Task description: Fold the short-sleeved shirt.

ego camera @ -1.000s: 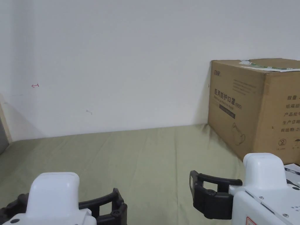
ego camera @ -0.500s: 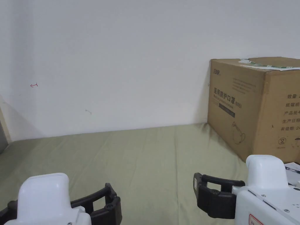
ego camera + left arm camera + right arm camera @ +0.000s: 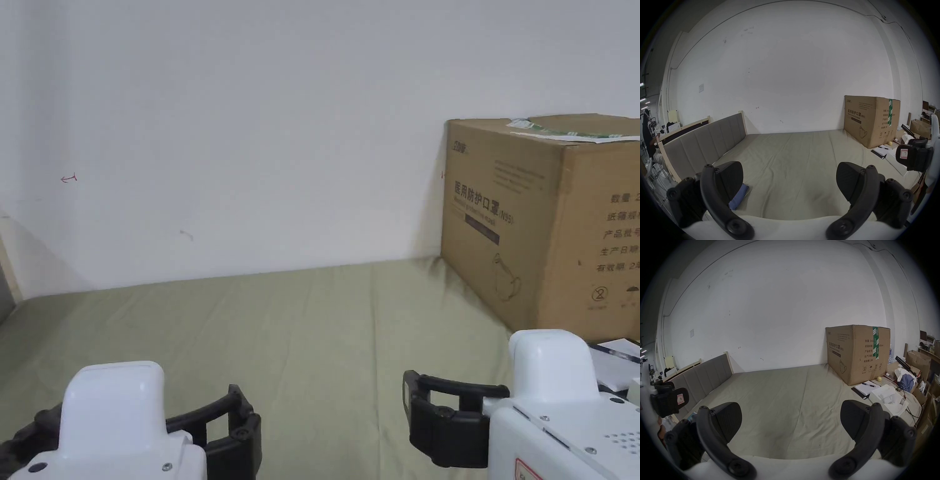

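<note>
- Padded grey headboard [image 3: 705, 142] along the left edge of a bed [image 3: 794, 162] covered with an olive-green sheet.
- Small folded blue cloth [image 3: 739, 196] lying on the sheet near that left edge, partly hidden behind a jaw; whether it is the shirt cannot be told.
- Left tongs [image 3: 789, 168] held above the sheet, jaws wide apart, gripping nothing.
- White wall behind, with a small red pen mark [image 3: 69, 179].
- Right tongs [image 3: 791, 408] level with the left, jaws wide apart, gripping nothing; a red-bordered tag sits on one jaw.
- Brown cardboard box [image 3: 544, 225] on the bed's far right corner against the wall, printed with dark lettering, a face-mask drawing and handling symbols, and taped in green.
- Notebook [image 3: 865, 387] with a pen [image 3: 868, 385] on it, just in front of the box.
</note>
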Demonstrator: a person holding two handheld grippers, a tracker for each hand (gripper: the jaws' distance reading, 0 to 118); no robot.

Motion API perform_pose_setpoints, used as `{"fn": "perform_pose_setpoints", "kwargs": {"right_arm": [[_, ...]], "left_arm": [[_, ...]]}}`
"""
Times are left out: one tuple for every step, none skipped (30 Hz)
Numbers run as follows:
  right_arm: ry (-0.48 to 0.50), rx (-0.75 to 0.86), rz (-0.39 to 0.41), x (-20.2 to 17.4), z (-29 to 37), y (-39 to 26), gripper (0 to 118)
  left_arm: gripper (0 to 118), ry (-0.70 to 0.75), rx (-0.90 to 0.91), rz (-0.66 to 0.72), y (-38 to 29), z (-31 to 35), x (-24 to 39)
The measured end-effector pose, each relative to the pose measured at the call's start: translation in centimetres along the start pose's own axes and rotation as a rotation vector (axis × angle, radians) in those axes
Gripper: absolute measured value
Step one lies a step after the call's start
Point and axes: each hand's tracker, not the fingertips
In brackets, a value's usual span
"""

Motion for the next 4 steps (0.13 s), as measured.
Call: {"fn": "perform_pose_setpoints", "kwargs": {"right_arm": [[0.002, 0.001, -0.002, 0.04, 0.05, 0.04, 118], [0.0, 0.003, -0.001, 0.05, 0.09, 0.06, 118], [-0.004, 0.005, 0.0, 0.08, 0.13, 0.06, 118], [-0.005, 0.005, 0.001, 0.12, 0.17, 0.07, 118]], "left_arm": [[114, 0.001, -0.004, 0.005, 0.03, -0.02, 0.0], [114, 0.0, -0.004, 0.006, 0.02, -0.02, -0.03], [114, -0.011, 0.001, 0.001, 0.0, 0.1, -0.11], [114, -0.019, 0.012, -0.006, -0.06, 0.24, -0.13]]}}
